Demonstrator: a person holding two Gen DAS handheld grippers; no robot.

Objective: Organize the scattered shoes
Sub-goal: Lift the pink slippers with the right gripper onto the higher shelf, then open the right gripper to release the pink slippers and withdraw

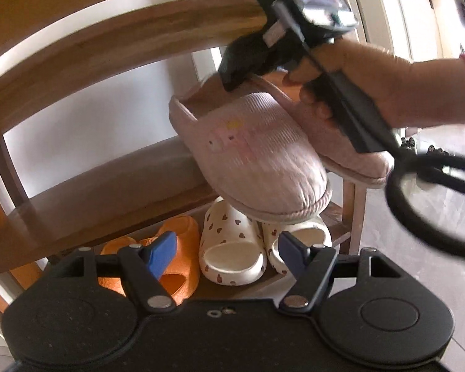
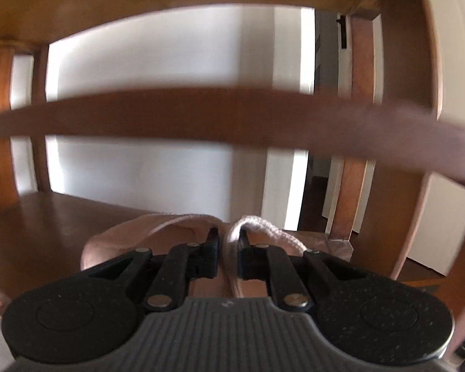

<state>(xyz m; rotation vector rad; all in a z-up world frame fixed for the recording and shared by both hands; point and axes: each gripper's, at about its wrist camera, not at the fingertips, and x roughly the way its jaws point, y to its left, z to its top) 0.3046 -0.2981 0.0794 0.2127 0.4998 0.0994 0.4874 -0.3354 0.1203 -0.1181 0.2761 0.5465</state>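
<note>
While the right gripper (image 2: 228, 241) pinches pink slippers (image 1: 248, 155), only the left view shows its wide-open left gripper (image 1: 224, 249) near white sandals (image 1: 232, 248)

No text, label, brand, number or sign can be read in either view; the pink slipper (image 1: 251, 155) bears only a small blurred picture on its upper, and the white sandals (image 1: 232, 248) carry a heart print.

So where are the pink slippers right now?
Left wrist view: pink slippers hang pinched in the right gripper, above the heart-print white slides, before the wooden shoe rack.
</note>
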